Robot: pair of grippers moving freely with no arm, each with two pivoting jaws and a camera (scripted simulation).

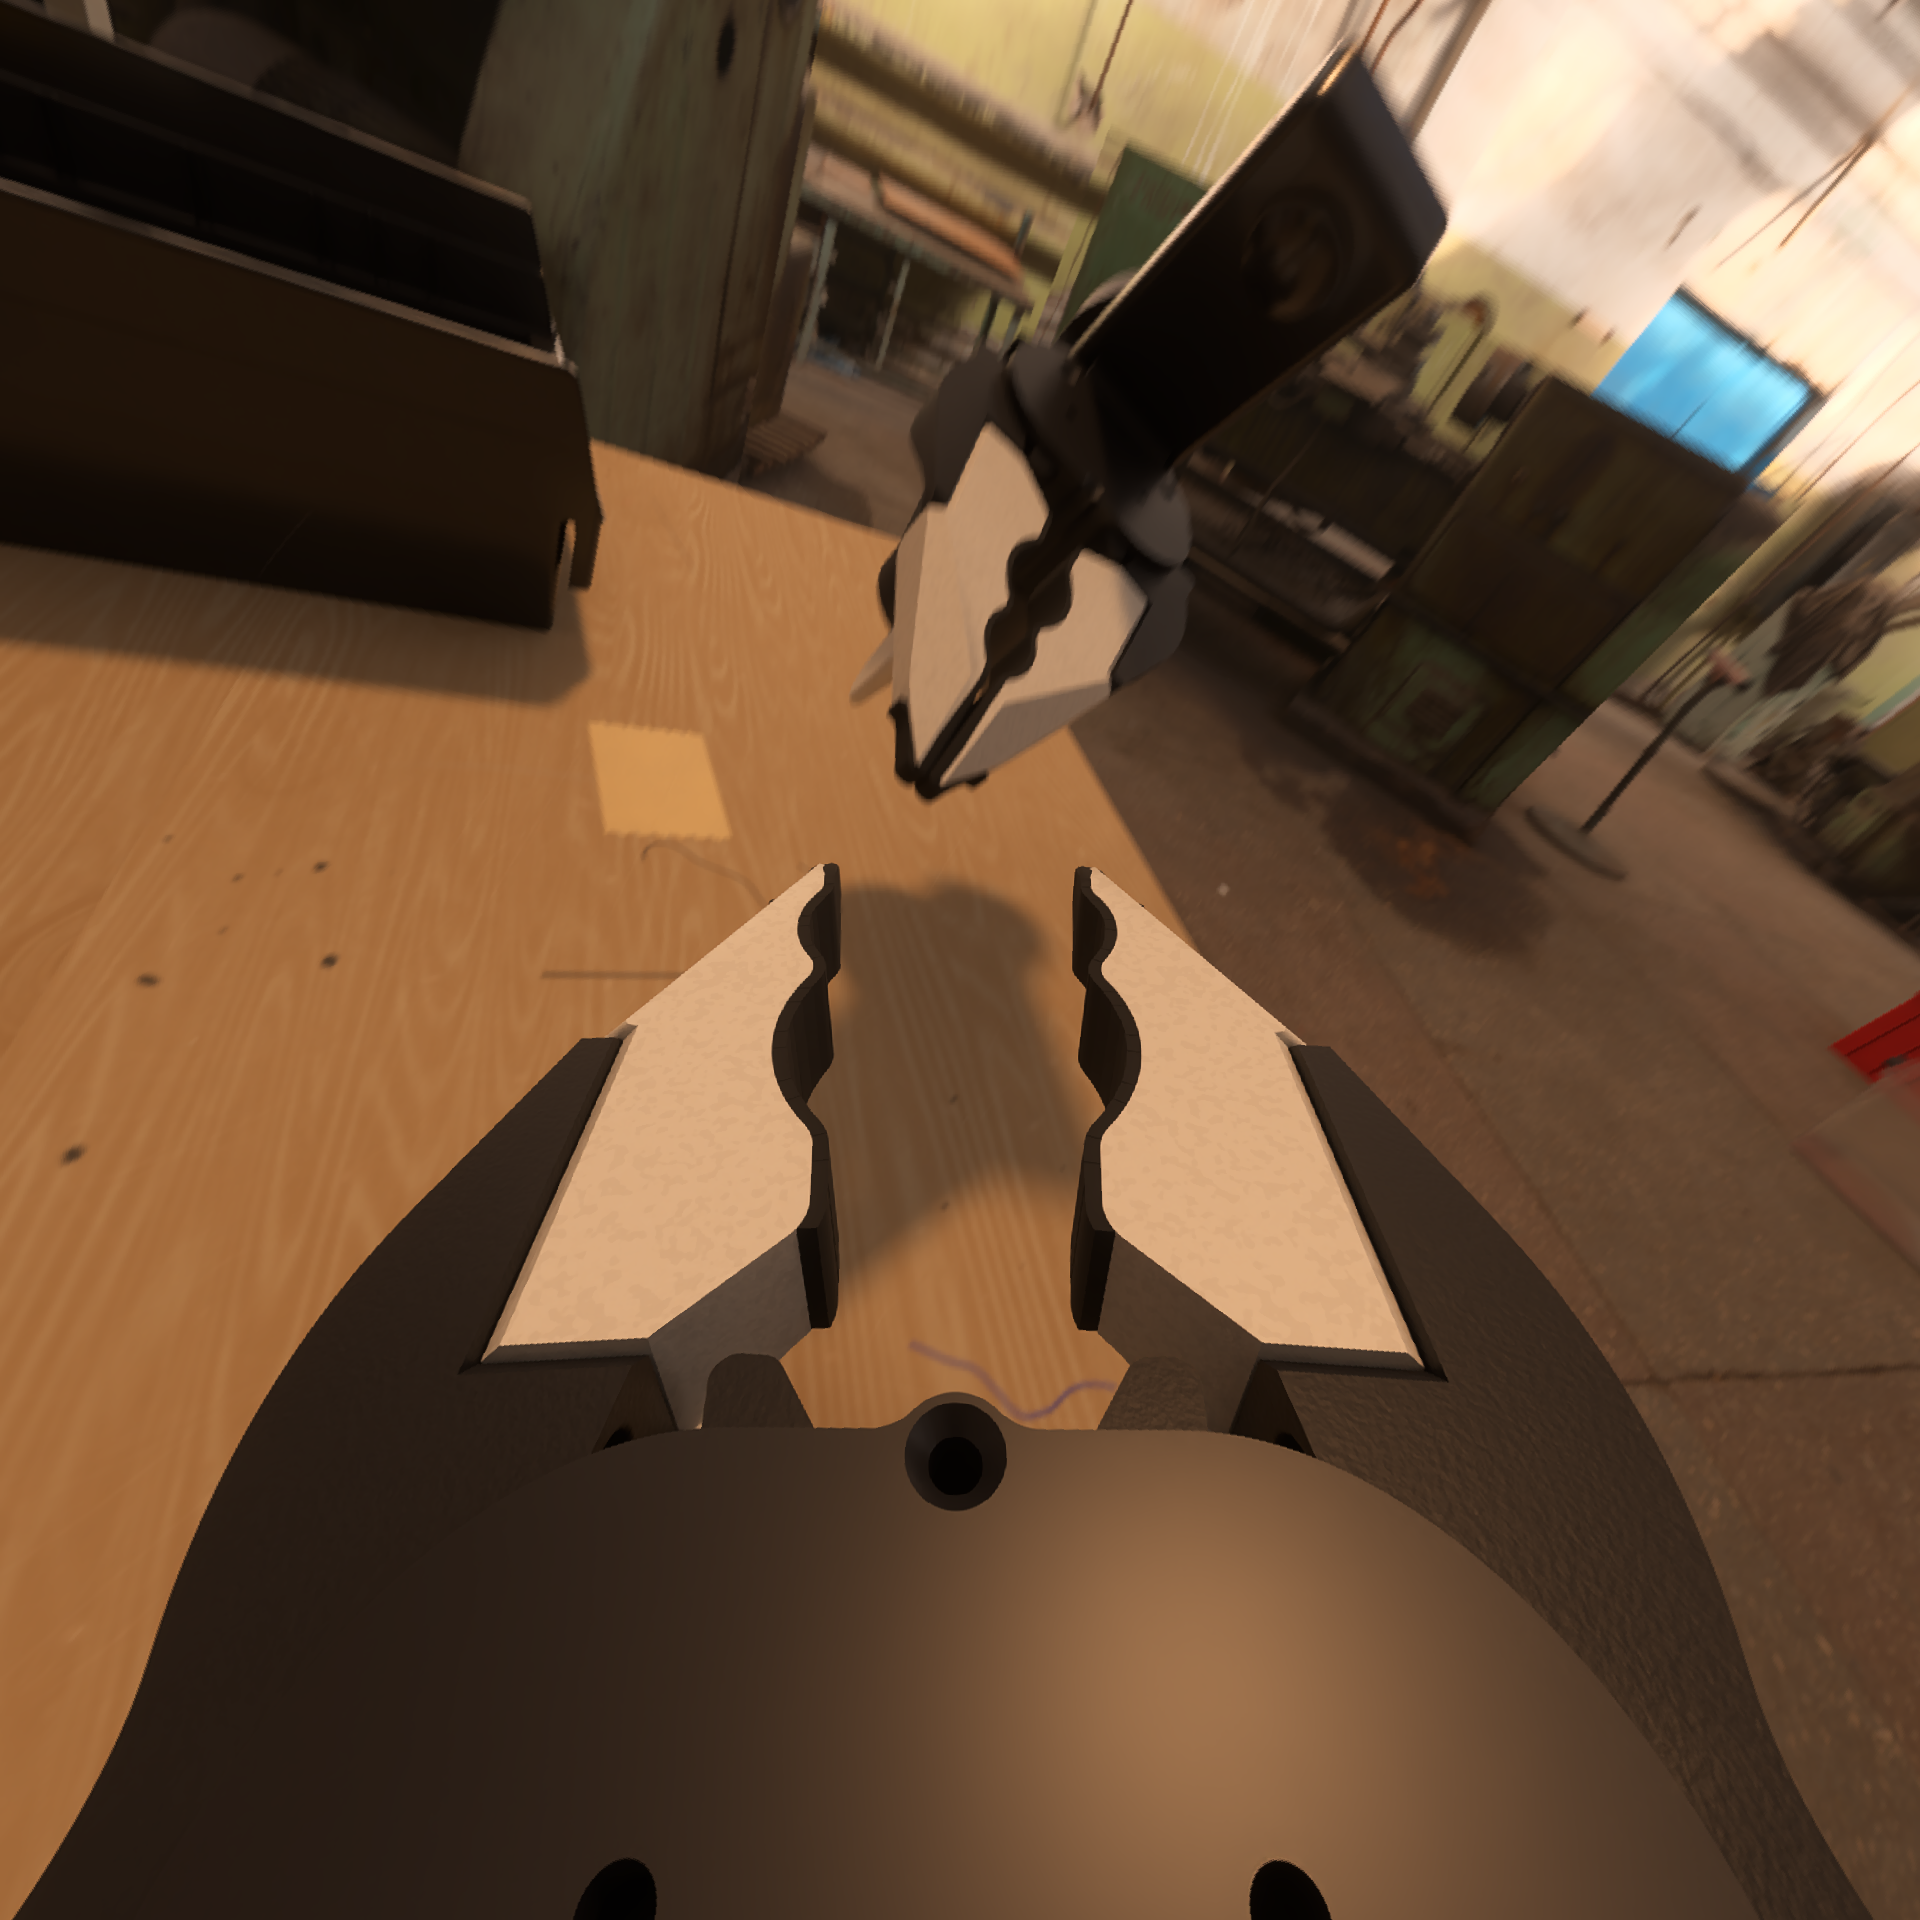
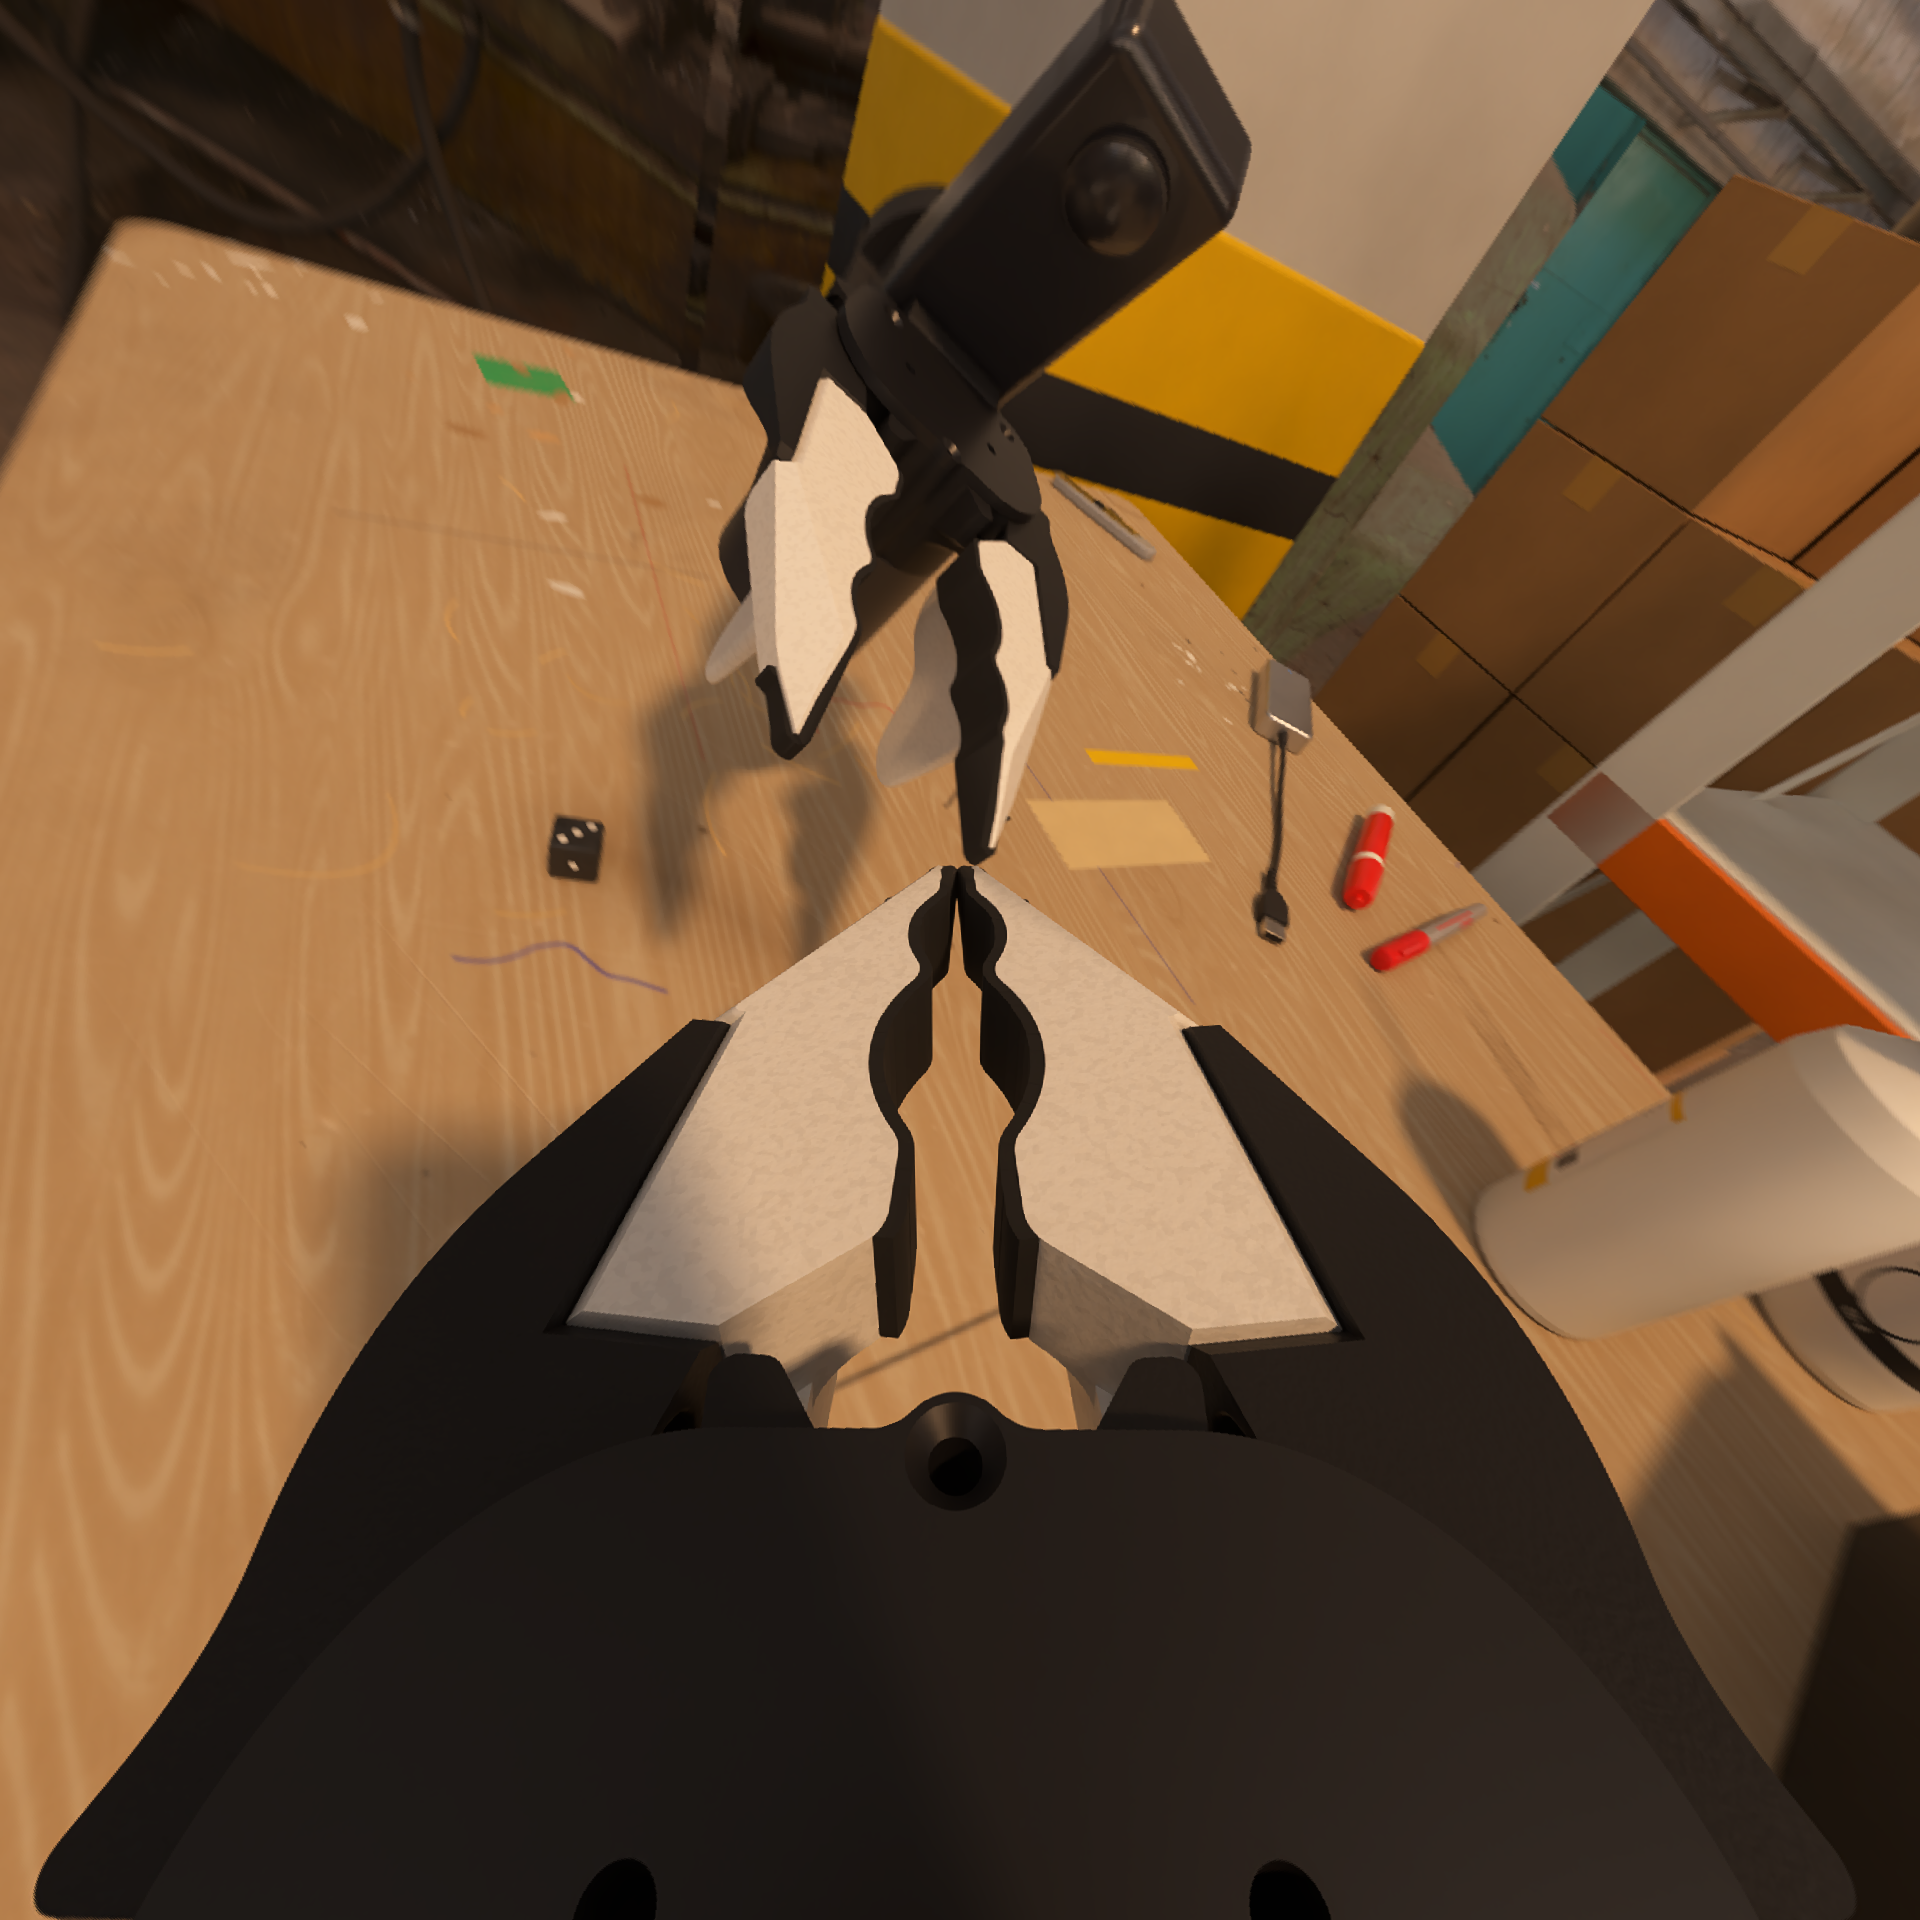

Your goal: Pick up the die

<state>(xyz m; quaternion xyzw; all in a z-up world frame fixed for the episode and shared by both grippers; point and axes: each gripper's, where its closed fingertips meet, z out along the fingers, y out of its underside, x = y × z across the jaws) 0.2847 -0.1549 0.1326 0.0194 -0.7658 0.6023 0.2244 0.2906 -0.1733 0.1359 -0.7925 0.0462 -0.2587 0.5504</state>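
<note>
Two hand-held grippers over one wooden counter (image 2: pixel 260 582); one die.

Left hand-held gripper (image 1: pixel 954 883): jaws apart, nothing between them. In the right wrist view it hangs at upper centre of the frame, tips pointing down at the counter.

Right hand-held gripper (image 2: pixel 956 878): jaws together at the tips, holding nothing. In the left wrist view it shows at upper centre, tilted, above the counter's far edge.

Die (image 2: pixel 575 847): black with white pips, resting on the counter at centre left of the right wrist frame, free of both grippers. Not visible in the left wrist view. A cube, so no long axis to align with.

Key relation: the die lies left of and slightly below the left hand-held gripper's tips in the right wrist frame, near its shadow. It sits left of and beyond the right one's tips. Judged nearer: the left, which is also already spread for a grasp.

Other items, right side of the right wrist frame: cable adapter (image 2: pixel 1280 727), two red markers (image 2: pixel 1366 857), tan paper patch (image 2: pixel 1117 831).
</note>
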